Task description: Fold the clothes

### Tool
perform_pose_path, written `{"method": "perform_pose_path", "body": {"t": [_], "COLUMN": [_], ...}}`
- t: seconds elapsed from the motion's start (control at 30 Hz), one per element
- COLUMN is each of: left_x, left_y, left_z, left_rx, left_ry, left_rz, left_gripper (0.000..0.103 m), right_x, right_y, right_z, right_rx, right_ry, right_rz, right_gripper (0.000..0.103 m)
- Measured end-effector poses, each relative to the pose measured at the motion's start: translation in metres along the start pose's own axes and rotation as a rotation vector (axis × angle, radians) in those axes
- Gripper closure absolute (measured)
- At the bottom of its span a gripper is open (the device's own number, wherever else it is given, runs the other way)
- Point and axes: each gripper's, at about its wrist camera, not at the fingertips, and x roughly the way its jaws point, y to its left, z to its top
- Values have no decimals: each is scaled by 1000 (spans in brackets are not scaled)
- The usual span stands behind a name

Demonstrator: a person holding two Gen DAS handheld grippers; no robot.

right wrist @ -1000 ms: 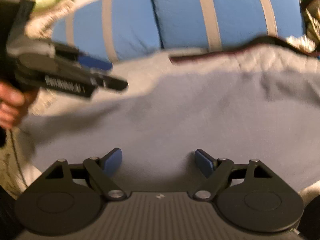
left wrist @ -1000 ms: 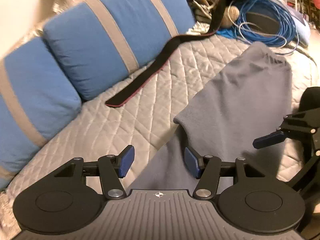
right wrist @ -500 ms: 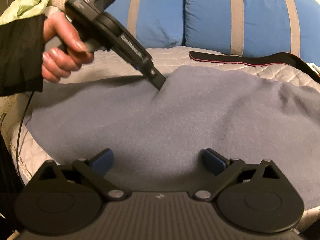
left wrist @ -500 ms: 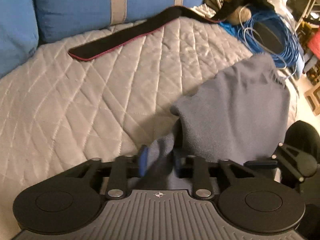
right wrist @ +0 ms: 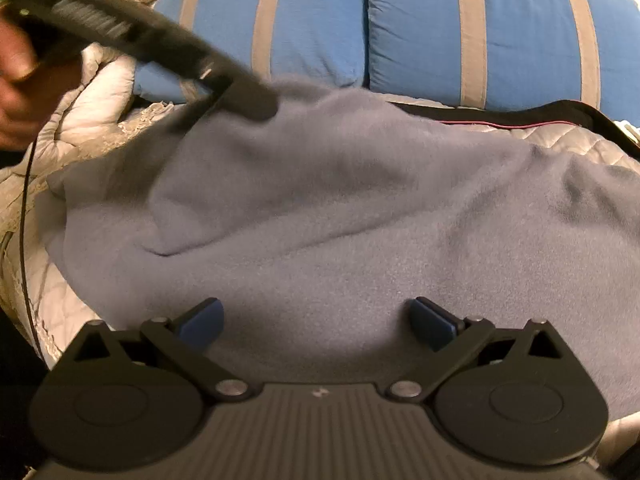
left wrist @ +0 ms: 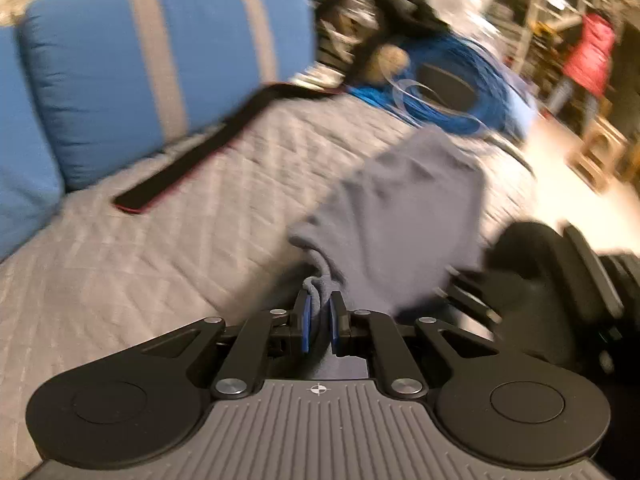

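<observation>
My left claw (left wrist: pixel 319 326) has just closed on the fleece (right wrist: pixel 340 216) edge and lifted it off the quilt (left wrist: pixel 168 248); a second ago it stood wide above it. The fleece lies across the quilt, before the blue cushions (right wrist: pixel 480 32). My right claw (right wrist: pixel 316 320) gapes over the fleece, gripping nothing. A black strap (left wrist: pixel 192 168) lies beside the fleece.

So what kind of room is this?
Probably a lived-in bedroom or living room at home. There's a quilted bed or daybed cover with blue cushions along the back, a grey fleece spread out for folding, and a pile of clutter with coiled blue cable at one end.
</observation>
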Motion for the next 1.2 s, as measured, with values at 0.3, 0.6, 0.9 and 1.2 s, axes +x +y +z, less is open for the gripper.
{"method": "perform_pose_path", "body": {"t": [0.3,0.6,0.9,1.2], "left_x": [46,57,116,153], "left_y": [-19,47,88,109], "left_z": [-15,2,5,23], "left_rx": [89,-290,-639,-830], "left_ry": [217,66,106,-4], "left_rz": [-81,-136,-388,-445], "left_gripper": [92,54,54,55], "right_x": [3,4,7,8], "right_y": [1,-1,-2,-2], "right_z": [0,-1,-4,-6], "right_rx": [-9,-19,-28,-39], "right_ry": [-1,-5,-10,-10], "right_rz": [-3,-5,-3,1], "right_gripper": [1,1,1,1]}}
